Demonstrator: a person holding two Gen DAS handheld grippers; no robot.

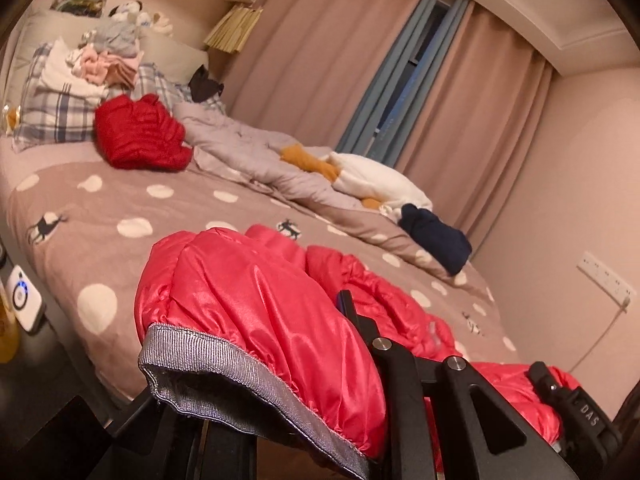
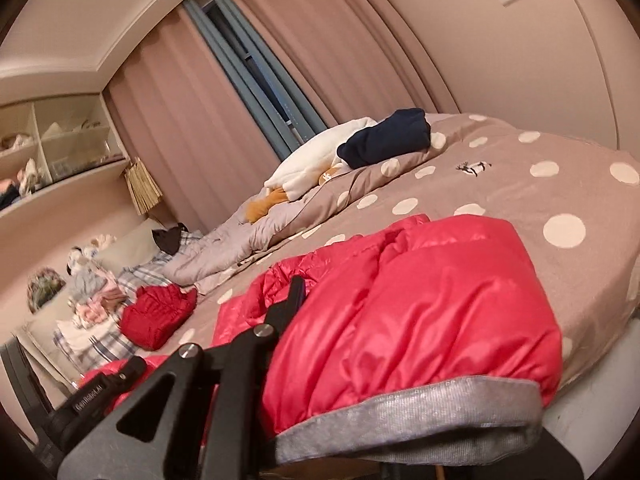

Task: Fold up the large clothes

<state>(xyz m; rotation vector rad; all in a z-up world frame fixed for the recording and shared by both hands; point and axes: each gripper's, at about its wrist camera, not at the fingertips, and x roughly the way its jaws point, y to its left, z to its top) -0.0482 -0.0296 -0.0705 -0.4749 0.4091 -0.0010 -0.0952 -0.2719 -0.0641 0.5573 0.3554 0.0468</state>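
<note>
Shiny pink-red quilted down jacket with grey ribbed hem (image 1: 256,300) (image 2: 408,312) lies at near edge of polka-dot taupe bed (image 1: 120,200) (image 2: 520,184). Left hand-held gripper (image 1: 280,412) clamped on hem. Right hand-held gripper (image 2: 360,432) clamped on hem. Folded dark red puffer jacket (image 1: 138,136) far left, near pillows.

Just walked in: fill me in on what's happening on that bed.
A person with a handheld gripper in each hand is folding a pink puffer jacket on the polka-dot bed. The left gripper and right gripper each have the jacket's grey ribbed hem draped over them at the bed's near edge; whether the jaws are shut on it is hidden by fabric. Farther up the bed lie a red jacket, a navy garment, and a pile of clothes on the pillows.
</note>
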